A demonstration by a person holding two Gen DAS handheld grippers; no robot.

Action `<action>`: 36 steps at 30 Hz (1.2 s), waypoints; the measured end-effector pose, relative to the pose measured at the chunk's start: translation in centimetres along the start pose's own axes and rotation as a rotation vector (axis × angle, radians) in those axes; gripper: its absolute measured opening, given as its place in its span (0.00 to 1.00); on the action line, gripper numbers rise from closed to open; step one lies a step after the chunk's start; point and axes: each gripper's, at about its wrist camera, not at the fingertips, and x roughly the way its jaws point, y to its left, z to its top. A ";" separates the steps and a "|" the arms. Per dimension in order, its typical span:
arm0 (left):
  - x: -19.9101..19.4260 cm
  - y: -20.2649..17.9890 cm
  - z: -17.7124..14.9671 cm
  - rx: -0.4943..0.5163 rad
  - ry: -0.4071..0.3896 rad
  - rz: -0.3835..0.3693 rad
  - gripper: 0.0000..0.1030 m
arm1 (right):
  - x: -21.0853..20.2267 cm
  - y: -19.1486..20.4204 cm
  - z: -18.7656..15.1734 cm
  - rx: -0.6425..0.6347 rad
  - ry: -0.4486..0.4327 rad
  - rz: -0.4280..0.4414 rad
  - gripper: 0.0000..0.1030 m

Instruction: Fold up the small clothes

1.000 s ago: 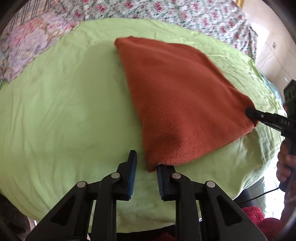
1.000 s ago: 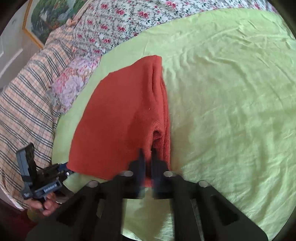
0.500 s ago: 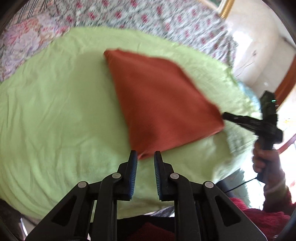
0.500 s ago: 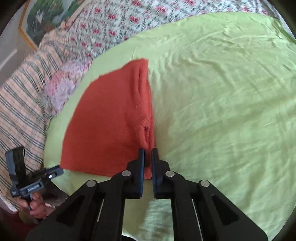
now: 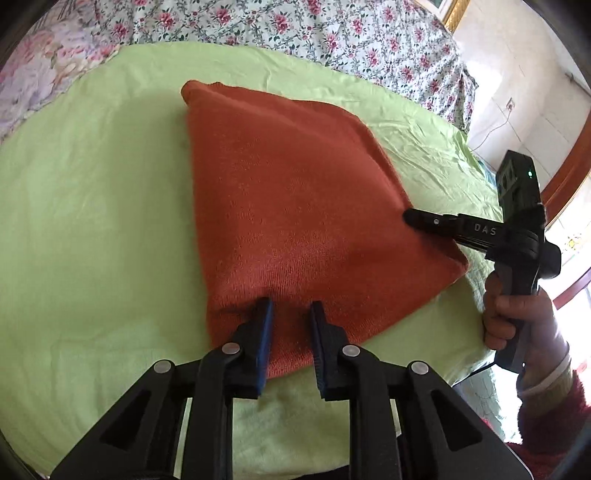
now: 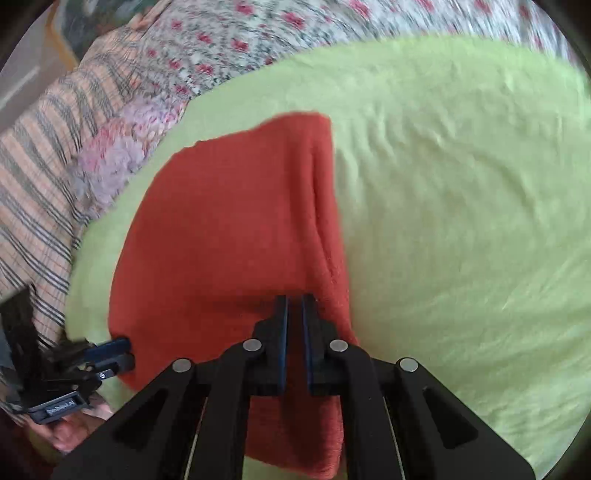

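Grippers (image 5: 290, 306) over orange cloth (image 5: 295, 206), green sheet (image 5: 92, 221).

A rust-orange knitted garment (image 5: 295, 206) lies on a light-green sheet (image 5: 92, 221). Beyond it, a white bedspread (image 5: 332, 33) with pink flowers; far left, a striped blanket (image 6: 33, 177), seemingly orange and grey.

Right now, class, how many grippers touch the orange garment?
2. The left gripper sits over the garment's near edge; the right gripper presses on its right corner. Whether either pinches cloth cannot be told.
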 end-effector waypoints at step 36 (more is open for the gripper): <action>-6.4 -0.6 -4.2 -0.035 -0.058 0.142 0.61 | -9.9 4.1 -9.4 -0.102 -0.071 -0.082 0.27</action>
